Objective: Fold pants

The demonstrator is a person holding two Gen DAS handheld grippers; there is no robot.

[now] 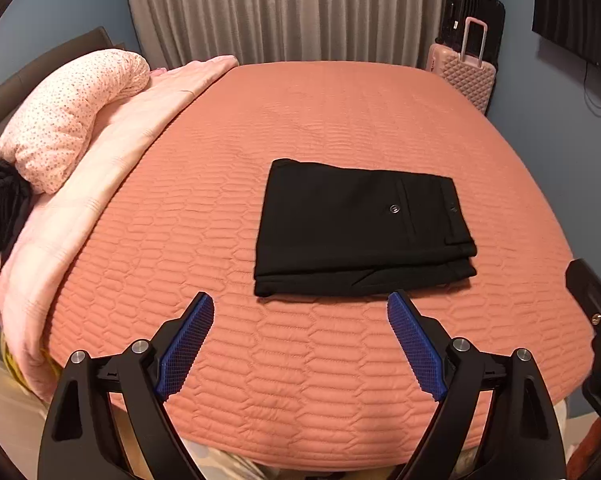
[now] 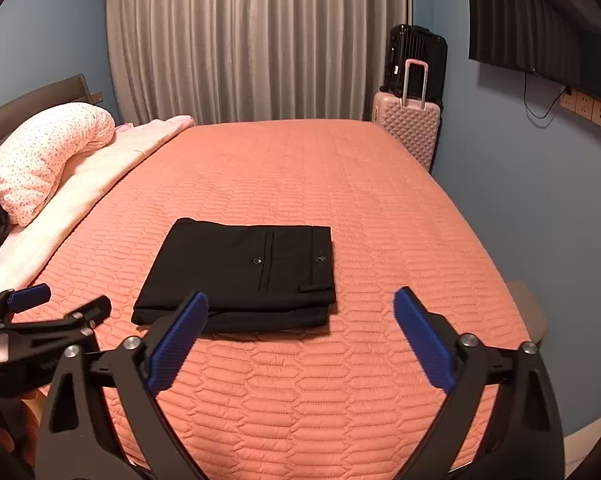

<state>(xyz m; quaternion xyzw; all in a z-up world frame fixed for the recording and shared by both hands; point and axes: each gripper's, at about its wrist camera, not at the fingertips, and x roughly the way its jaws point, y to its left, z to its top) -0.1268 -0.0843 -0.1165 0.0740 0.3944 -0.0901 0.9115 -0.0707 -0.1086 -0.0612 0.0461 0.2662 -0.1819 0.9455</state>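
Nearest: left gripper (image 1: 300, 304) and right gripper (image 2: 300, 300), blue-padded fingers spread wide, holding nothing, above the salmon quilted bedspread (image 1: 340, 120). Beyond: black trousers (image 1: 360, 228), a stacked rectangle mid-bed; judged finished, so withdraw without snagging the layered near edge.

Salmon quilted bedspread (image 2: 300, 380); speckled pillow (image 2: 48, 156) on pale blanket (image 1: 100, 168); pink suitcase (image 2: 410, 130) before black suitcase (image 2: 416, 54); grey curtains (image 2: 252, 40).

Both wrist cameras hover at the bed's (image 1: 340, 120) near edge, facing the curtain (image 1: 292, 8) — left view nearer; both share the folded pants (image 2: 240, 268).
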